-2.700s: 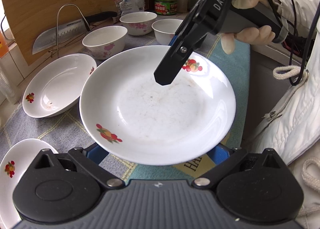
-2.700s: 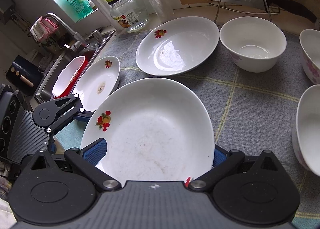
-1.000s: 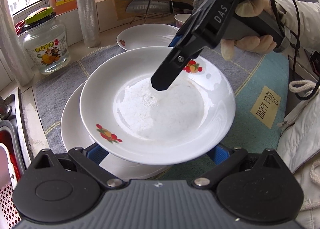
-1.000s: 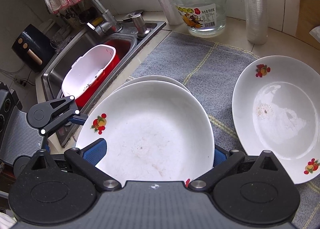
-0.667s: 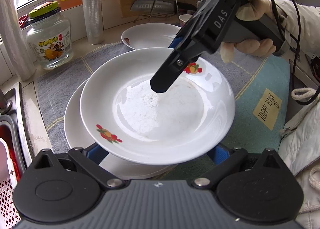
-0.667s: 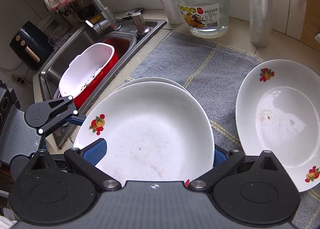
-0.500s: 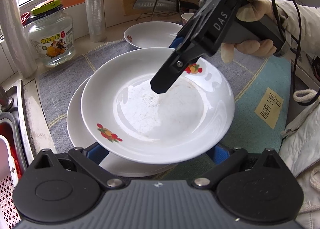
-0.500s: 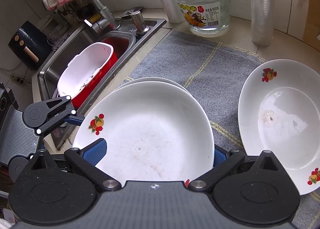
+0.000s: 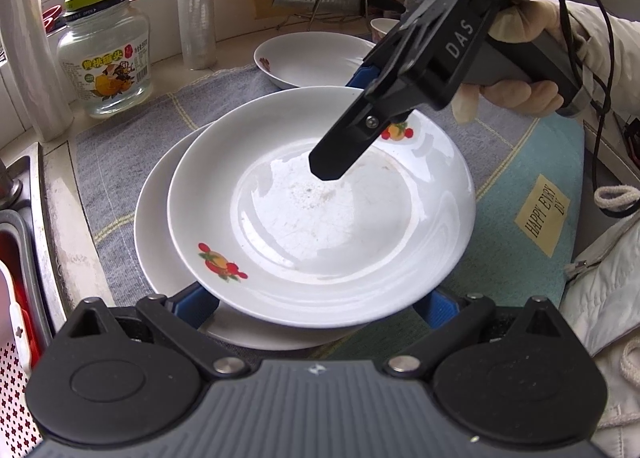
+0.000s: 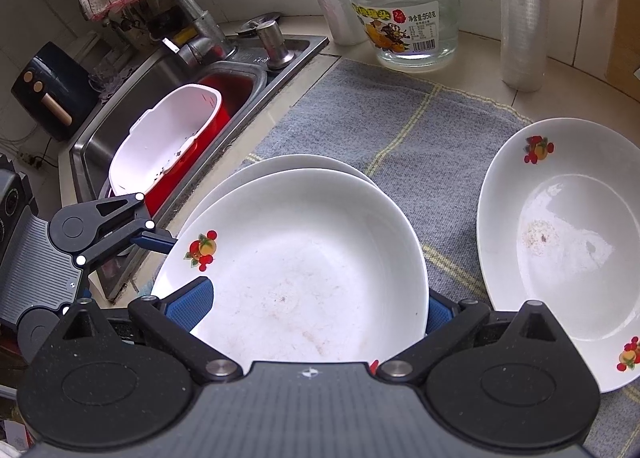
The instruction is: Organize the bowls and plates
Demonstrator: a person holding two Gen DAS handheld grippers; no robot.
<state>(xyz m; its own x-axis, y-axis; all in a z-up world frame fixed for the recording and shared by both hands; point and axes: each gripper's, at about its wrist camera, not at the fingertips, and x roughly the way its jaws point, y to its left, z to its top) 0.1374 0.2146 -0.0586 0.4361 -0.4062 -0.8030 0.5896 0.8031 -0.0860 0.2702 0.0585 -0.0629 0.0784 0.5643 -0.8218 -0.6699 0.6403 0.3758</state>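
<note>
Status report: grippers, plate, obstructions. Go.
Left gripper and right gripper both shut on top plate. It sits over the lower plate, contact unclear. Third plate apart on the mat; nothing in the way.

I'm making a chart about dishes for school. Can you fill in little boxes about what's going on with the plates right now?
held plate: top plate, white, fruit prints on the rim
holders: left gripper and right gripper, one on each side of its rim
below it: bottom plate, lying on the grey mat
contact between them: cannot tell
nearby: deep plate to the side, glass jar behind
left of mat: sink
</note>
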